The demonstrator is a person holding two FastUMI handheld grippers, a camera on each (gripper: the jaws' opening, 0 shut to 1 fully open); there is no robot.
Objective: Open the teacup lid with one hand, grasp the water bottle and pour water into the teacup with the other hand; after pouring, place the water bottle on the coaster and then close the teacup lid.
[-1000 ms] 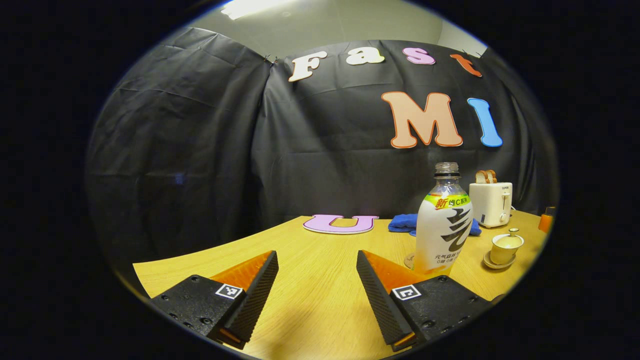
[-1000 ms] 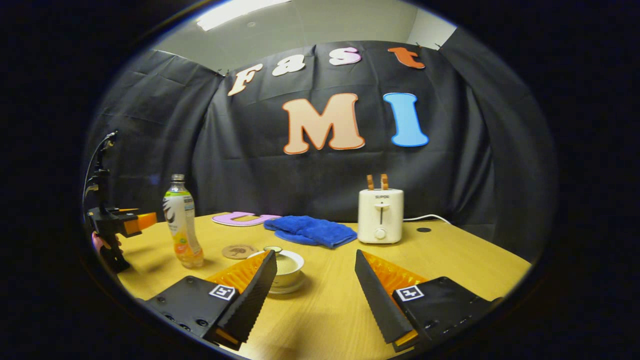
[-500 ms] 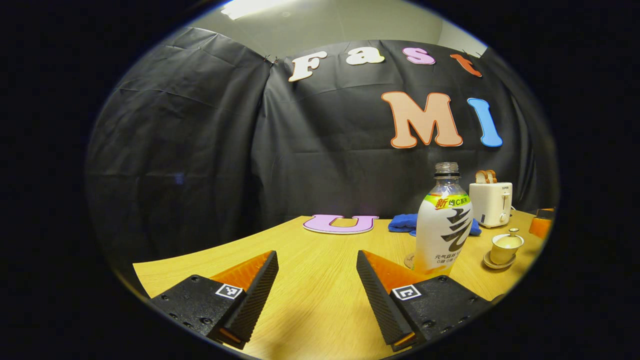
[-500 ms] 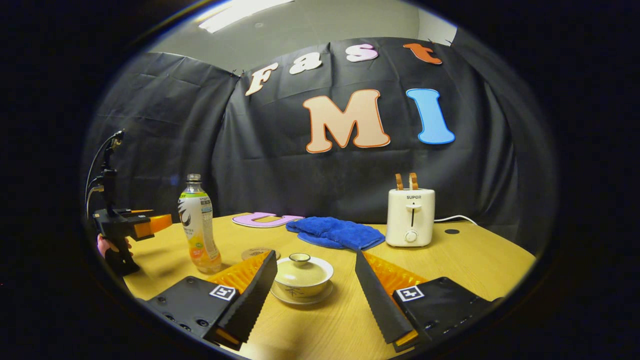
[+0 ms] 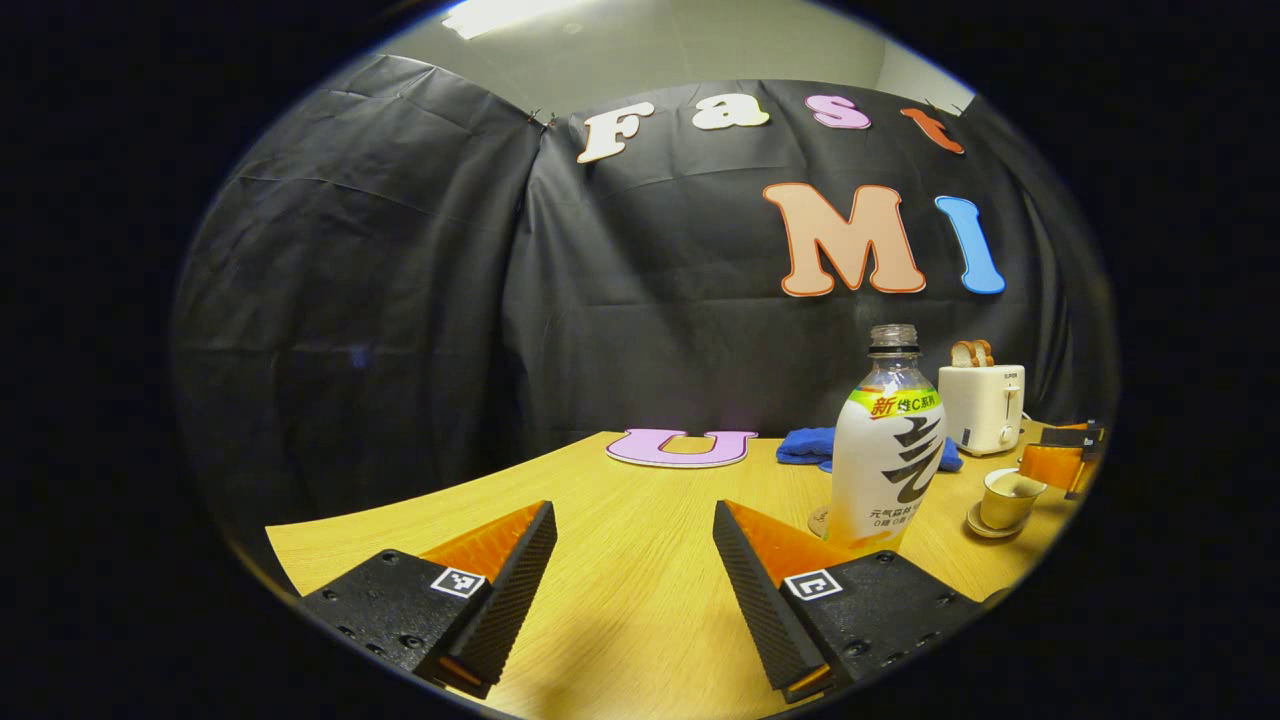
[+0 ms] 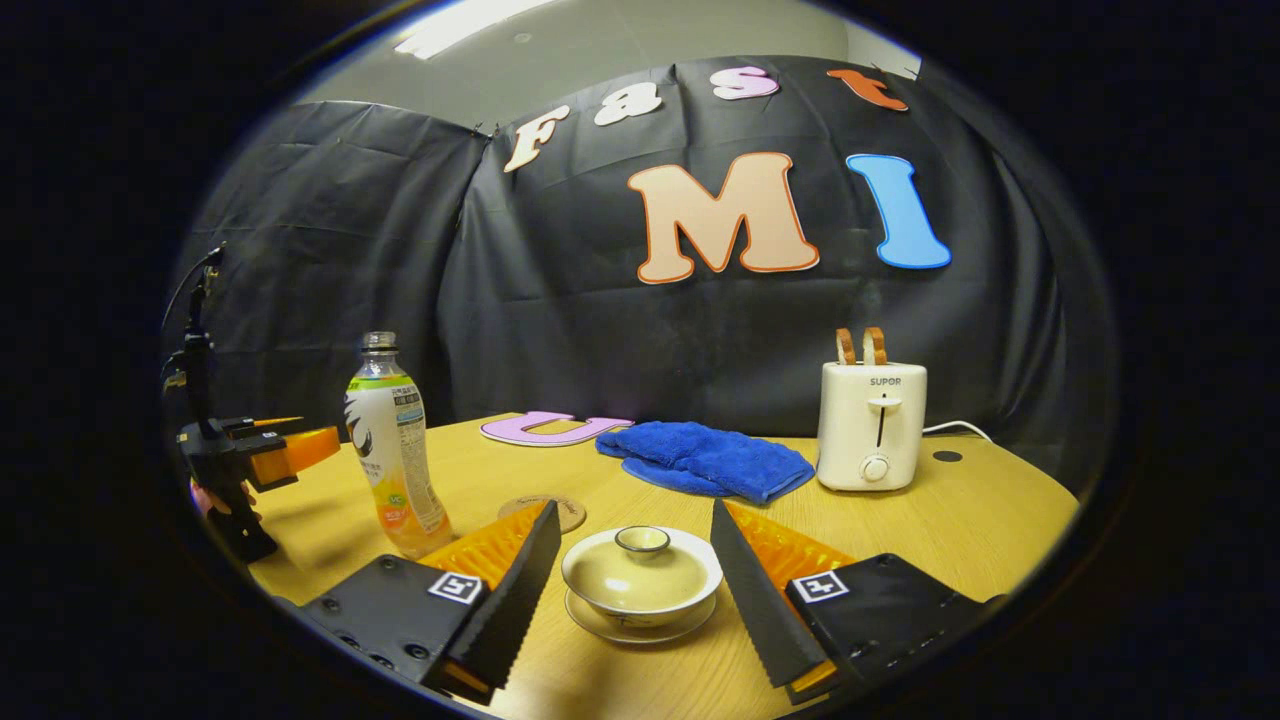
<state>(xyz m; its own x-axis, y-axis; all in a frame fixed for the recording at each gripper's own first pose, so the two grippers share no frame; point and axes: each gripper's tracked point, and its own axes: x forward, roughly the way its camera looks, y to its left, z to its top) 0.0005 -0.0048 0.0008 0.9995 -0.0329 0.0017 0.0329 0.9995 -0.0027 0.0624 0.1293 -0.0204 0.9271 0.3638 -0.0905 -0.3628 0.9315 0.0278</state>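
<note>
A cream teacup with its lid on stands on a saucer, low between the fingers of my open right gripper, which do not touch it. The water bottle stands upright to its left, next to a round coaster. In the left gripper view the bottle rises just beyond the right finger of my open left gripper, which holds nothing. The teacup sits farther right, with the right gripper at it. The left gripper hovers left of the bottle.
A white toaster with bread in it stands at the back right of the wooden table. A blue cloth lies crumpled behind the teacup. A hand holds the left gripper at the table's left edge.
My right gripper has moved forward and lower, so the teacup now lies between its fingers. The left gripper and the bottle have stayed put.
</note>
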